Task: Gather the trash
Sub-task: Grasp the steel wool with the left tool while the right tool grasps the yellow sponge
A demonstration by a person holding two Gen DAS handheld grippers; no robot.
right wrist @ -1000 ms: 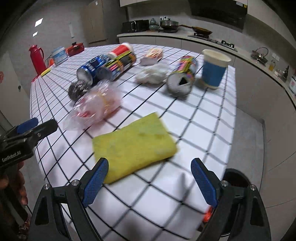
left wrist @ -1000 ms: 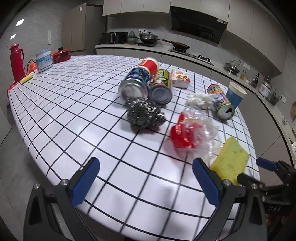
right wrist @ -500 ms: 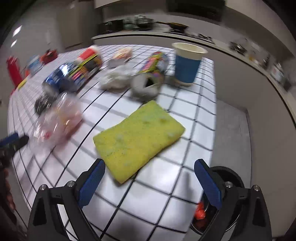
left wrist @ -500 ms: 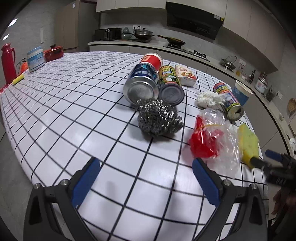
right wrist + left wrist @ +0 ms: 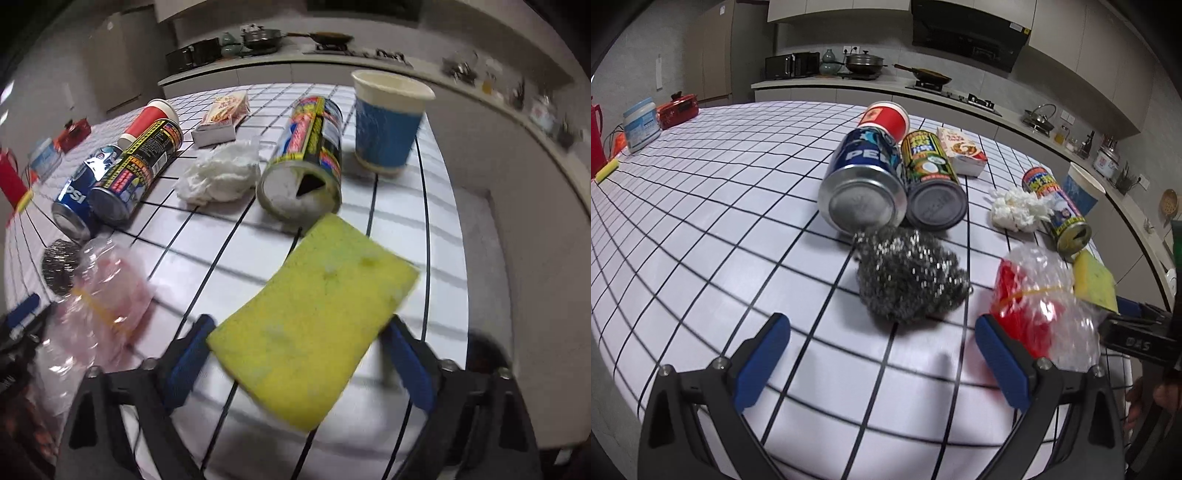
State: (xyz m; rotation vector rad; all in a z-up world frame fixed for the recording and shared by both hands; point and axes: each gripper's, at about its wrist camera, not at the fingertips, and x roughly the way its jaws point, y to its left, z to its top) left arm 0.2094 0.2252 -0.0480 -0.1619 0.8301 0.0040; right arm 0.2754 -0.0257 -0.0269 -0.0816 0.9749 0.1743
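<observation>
The right wrist view is smeared by motion, so the labels on the cans and the edge of the yellow sponge (image 5: 314, 325) are hard to read, and whether the sponge is touched by the blue pads cannot be told. It is seen lying between the fingers of the right gripper (image 5: 295, 362), whose jaws are closing around it; a second ago it lay ahead of the tips. In the left wrist view only a corner of the sponge (image 5: 1095, 282) is seen, the rest being hidden behind the clear plastic bag (image 5: 1045, 306) with red contents, and the right gripper (image 5: 1137, 325) is cut off at the frame edge. The left gripper (image 5: 882, 354) is held with its fingers spread wide and nothing between them, above the checked table (image 5: 720, 206). The steel scourer (image 5: 910, 275) is now found closer to those tips than before, just ahead of them. Behind it, a blue soda can (image 5: 864, 184) and a green can (image 5: 932, 182) are lying side by side.
</observation>
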